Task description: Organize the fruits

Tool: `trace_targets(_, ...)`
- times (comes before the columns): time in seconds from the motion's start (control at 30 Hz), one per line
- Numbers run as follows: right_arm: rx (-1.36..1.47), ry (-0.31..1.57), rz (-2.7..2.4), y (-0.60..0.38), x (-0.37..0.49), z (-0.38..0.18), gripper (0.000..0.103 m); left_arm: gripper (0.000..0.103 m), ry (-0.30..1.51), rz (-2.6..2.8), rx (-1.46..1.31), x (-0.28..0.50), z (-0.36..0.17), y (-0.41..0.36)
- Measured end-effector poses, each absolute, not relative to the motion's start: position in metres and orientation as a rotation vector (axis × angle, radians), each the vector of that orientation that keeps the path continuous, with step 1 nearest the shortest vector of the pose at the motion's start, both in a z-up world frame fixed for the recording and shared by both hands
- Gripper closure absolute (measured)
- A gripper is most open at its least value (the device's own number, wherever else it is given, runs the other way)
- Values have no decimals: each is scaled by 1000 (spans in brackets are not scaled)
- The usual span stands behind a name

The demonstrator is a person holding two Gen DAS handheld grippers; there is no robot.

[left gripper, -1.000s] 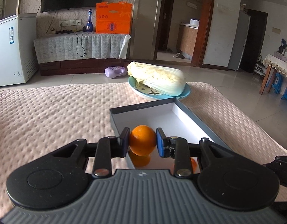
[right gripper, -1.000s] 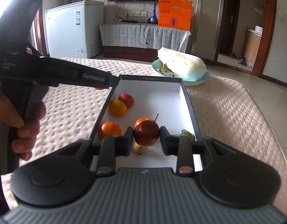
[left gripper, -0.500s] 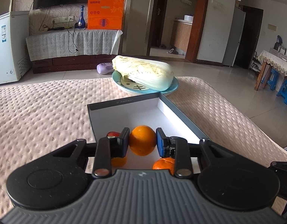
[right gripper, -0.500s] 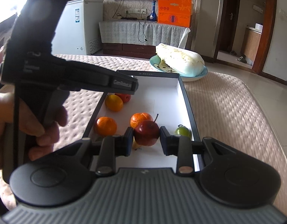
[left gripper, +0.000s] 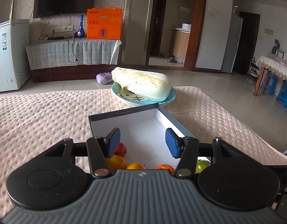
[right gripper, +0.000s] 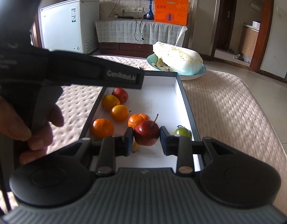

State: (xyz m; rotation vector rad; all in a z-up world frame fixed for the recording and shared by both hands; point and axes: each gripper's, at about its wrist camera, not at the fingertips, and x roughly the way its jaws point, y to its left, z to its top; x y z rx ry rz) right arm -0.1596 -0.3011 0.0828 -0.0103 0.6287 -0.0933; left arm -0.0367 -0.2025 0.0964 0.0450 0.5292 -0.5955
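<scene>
Fruit lies gathered in a shallow white-lined box (right gripper: 186, 100) on a table (left gripper: 40, 115) covered with a pink dimpled cloth. The left gripper (left gripper: 142, 142) hovers above the box; its fingers are opening with nothing between them. The right gripper (right gripper: 146, 140) has its fingers closed on a red apple (right gripper: 146, 135), held over the near end of the box. Inside lie oranges (right gripper: 119, 113), tangerines (right gripper: 103, 127), a second red apple (right gripper: 120, 94) and a green fruit (right gripper: 182, 132). Beyond the box, a napa cabbage (left gripper: 143, 85) rests on a blue plate (left gripper: 172, 95).
</scene>
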Motion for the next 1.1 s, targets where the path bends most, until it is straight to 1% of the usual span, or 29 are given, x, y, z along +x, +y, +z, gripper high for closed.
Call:
trace_targets(0.63,9,622,-160,-291,-137,75,68,43,515,-529,41,-32,106,-141)
trace_targets(0.73,9,620,-174,-291,-135,74,68,40,509,-531,46,-34,107,-135)
trace_targets(0.87,15,633,-183,-291,-132,72,69,33,503,-529,46,-37,107,-131)
trace_targets(0.9,17,635,-185,-291,-131,72,66,30,497,-528,42,-38,108,-130)
trace_targets(0.93,20,633,-183,-291,-131,72,55,27,489,-521,43,-40,108,-129)
trace_targets(0.97,20,626,-190,-291,-131,72,42,20,478,-504,48,-42,108,-128)
trace_targets(1.0,15,614,-201,-290,-132,73,38,15,469,-485,53,-44,108,-127)
trace_targets(1.03,12,600,-207,-290,-133,74,33,14,460,-474,52,-46,108,-126)
trace_targets(1.1,20,579,-204,-291,-136,77,33,11,463,-465,46,-49,109,-122)
